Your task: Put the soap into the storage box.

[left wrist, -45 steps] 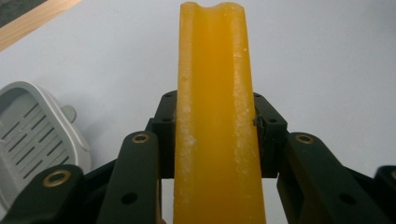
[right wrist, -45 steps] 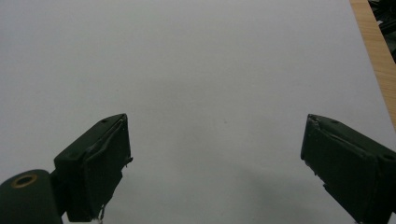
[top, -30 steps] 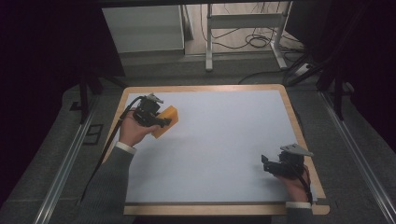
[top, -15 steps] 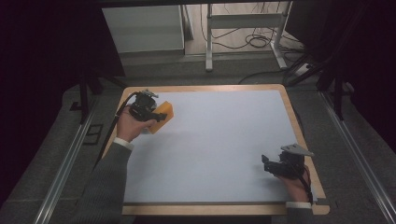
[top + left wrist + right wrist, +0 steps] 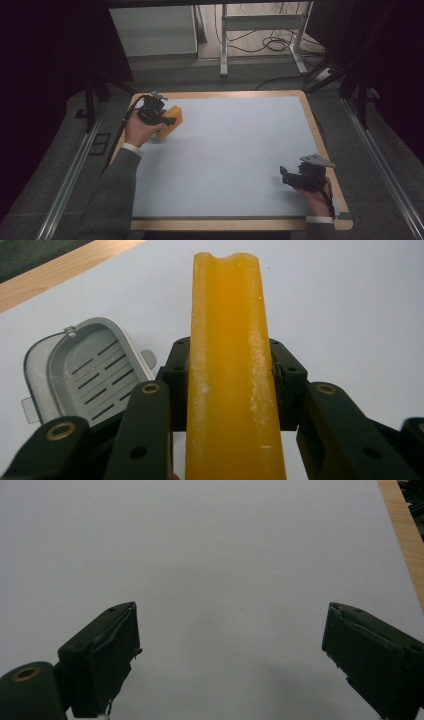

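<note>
Orange soap bar clamped edge-on in the left tool, jaws pressed on both broad faces, bar sticking out past the tips. In the high view the left tool sits at the far-left corner of the tabletop, with the soap bar held just over the white surface there. A grey slotted soap dish lies on the tabletop just beside and below the held bar, on the left of the left gripper view; whether they touch I cannot tell.

Right tool has its jaws wide apart, nothing between them, parked low at the near-right of the tabletop, seen in the high view, well apart from the bar.

Step looks like placing the bar into the dish. To do it well: swing the bar over the slotted tray, turn the hand so a broad face goes down, lower until it rests inside the rim, then release. Soap likely slick, so keep the squeeze steady and avoid dragging. The dish could skid if nudged; the right tool could steady it.
</note>
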